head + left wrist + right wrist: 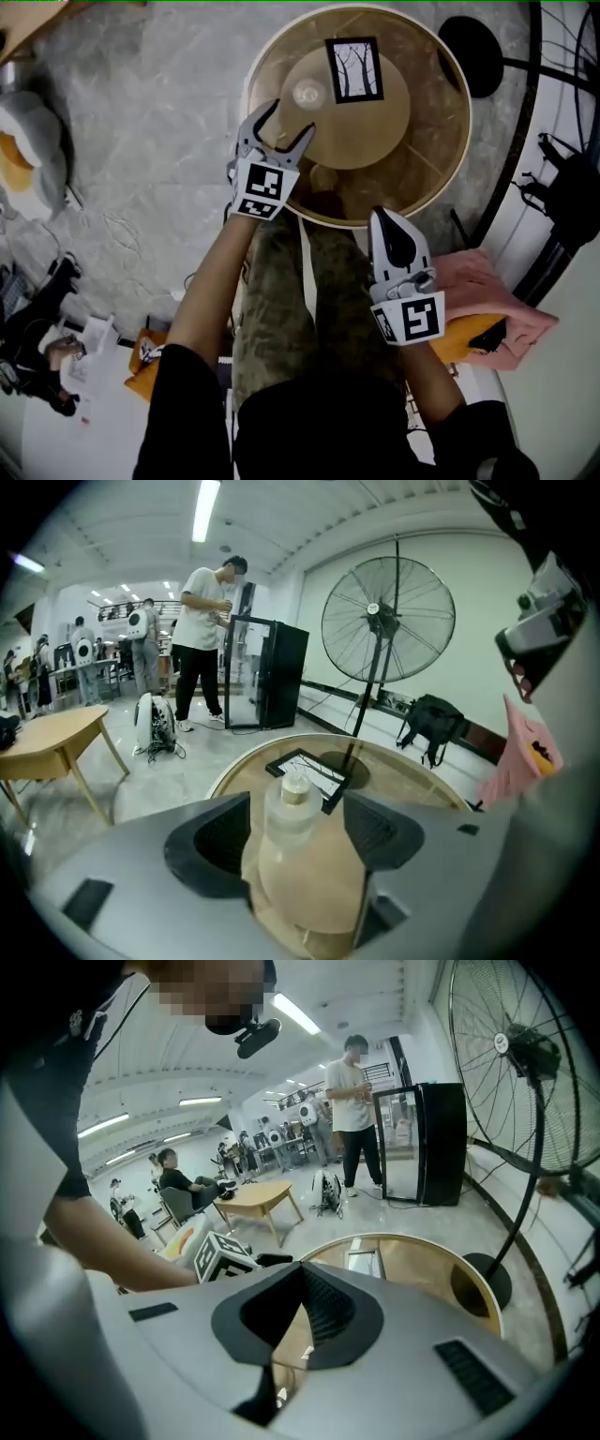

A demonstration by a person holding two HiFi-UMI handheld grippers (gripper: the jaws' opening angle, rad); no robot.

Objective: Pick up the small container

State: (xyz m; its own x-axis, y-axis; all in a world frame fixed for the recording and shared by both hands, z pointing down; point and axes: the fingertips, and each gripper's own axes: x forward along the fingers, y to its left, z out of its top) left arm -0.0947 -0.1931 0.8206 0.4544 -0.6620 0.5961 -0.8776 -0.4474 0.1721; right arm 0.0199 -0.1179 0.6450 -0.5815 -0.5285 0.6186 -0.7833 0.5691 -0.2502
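Plainly, the ribbed black pads (pixel 220 836) of the left gripper (pixel 289 120) are held apart around the small container (pixel 292 819), a frosted, round-shouldered bottle capped in tan, stood at ten o'clock on the round, glass-topped table (pixel 450 84). At six o'clock, the jaws of the right gripper (pixel 386 217) are pressed together, empty.

Your small container (pixel 308 93) is frosted white with a tan top; your desk (pixel 441 122) is brown, cream-rimmed; the black-framed picture (pixel 353 69) shows black trees on white.
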